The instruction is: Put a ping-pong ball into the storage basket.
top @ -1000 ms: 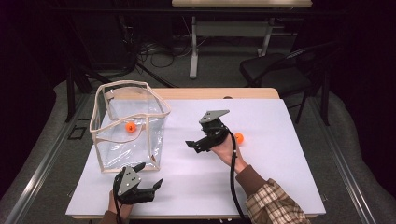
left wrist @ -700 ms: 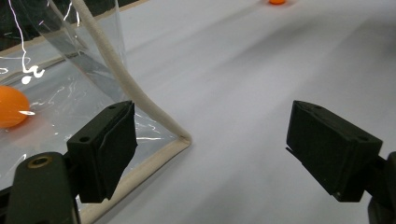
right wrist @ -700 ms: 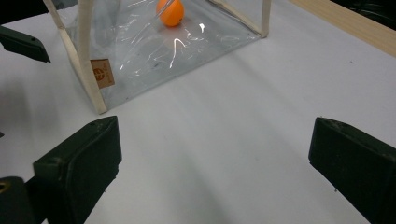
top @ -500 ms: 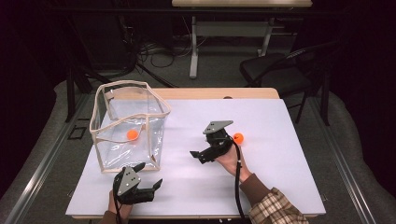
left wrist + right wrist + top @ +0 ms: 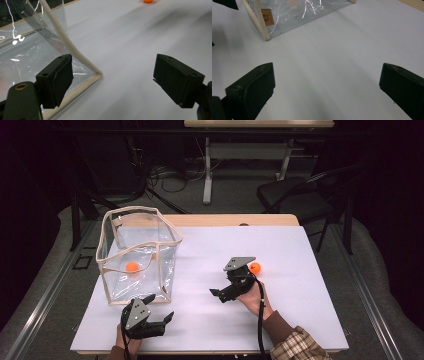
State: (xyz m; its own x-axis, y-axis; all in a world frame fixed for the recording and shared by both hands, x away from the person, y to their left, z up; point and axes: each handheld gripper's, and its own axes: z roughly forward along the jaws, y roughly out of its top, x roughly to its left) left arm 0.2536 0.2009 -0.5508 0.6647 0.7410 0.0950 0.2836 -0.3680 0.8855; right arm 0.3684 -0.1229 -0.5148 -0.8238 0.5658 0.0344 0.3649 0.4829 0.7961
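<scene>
Both my tools are released above the white desk [image 5: 300, 310].
My right tool [image 5: 220, 294] has a small orange ball [image 5: 255, 268] just beside it; my left tool [image 5: 159, 309] is near the clear plastic bag [image 5: 150, 265], which holds another orange ball [image 5: 132, 267].

The left gripper [image 5: 113, 82] has its two black jaws spread wide apart, one rising at the lower left and the other at the lower right, with nothing between them but the bare white table top [image 5: 130, 45]. Just beyond the left-hand jaw stands the near corner of a clear plastic bag [image 5: 30, 50], its cream piping running down in a curve to the table and bending along the bottom edge; that jaw sits just beside the bag's corner, and whether it touches the piping cannot be told. Light glints off the clear wall. Far off at the top edge, well apart from the jaws, lies an orange ball [image 5: 148, 1], cut by the frame
</scene>
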